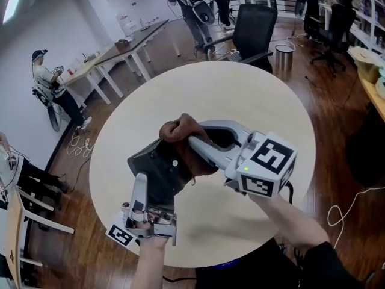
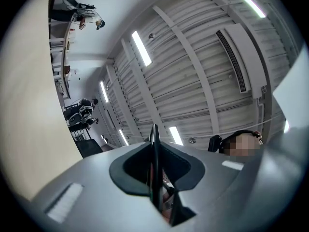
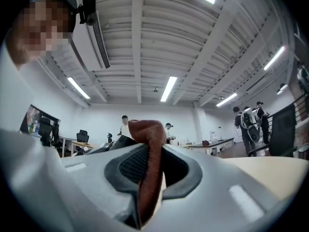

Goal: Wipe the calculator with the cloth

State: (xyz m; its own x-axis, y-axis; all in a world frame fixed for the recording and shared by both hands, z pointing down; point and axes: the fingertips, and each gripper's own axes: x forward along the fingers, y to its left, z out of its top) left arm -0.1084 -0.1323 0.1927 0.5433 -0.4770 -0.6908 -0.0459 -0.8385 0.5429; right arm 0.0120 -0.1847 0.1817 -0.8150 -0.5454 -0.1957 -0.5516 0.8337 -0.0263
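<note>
The left gripper (image 1: pixel 144 184) pinches the calculator (image 1: pixel 161 168), likely stiff and light, by its edge, while the right gripper (image 1: pixel 194 142) clamps the soft, bunched cloth (image 1: pixel 179 128).

A round pale table (image 1: pixel 180 89) stands on a dark wooden floor (image 1: pixel 337 131), a black office chair (image 1: pixel 254 32) and a metal bin (image 1: pixel 284 56) beyond it. At the left, a person in a cap (image 1: pixel 51 80) stands near a long desk (image 1: pixel 129 44).
</note>
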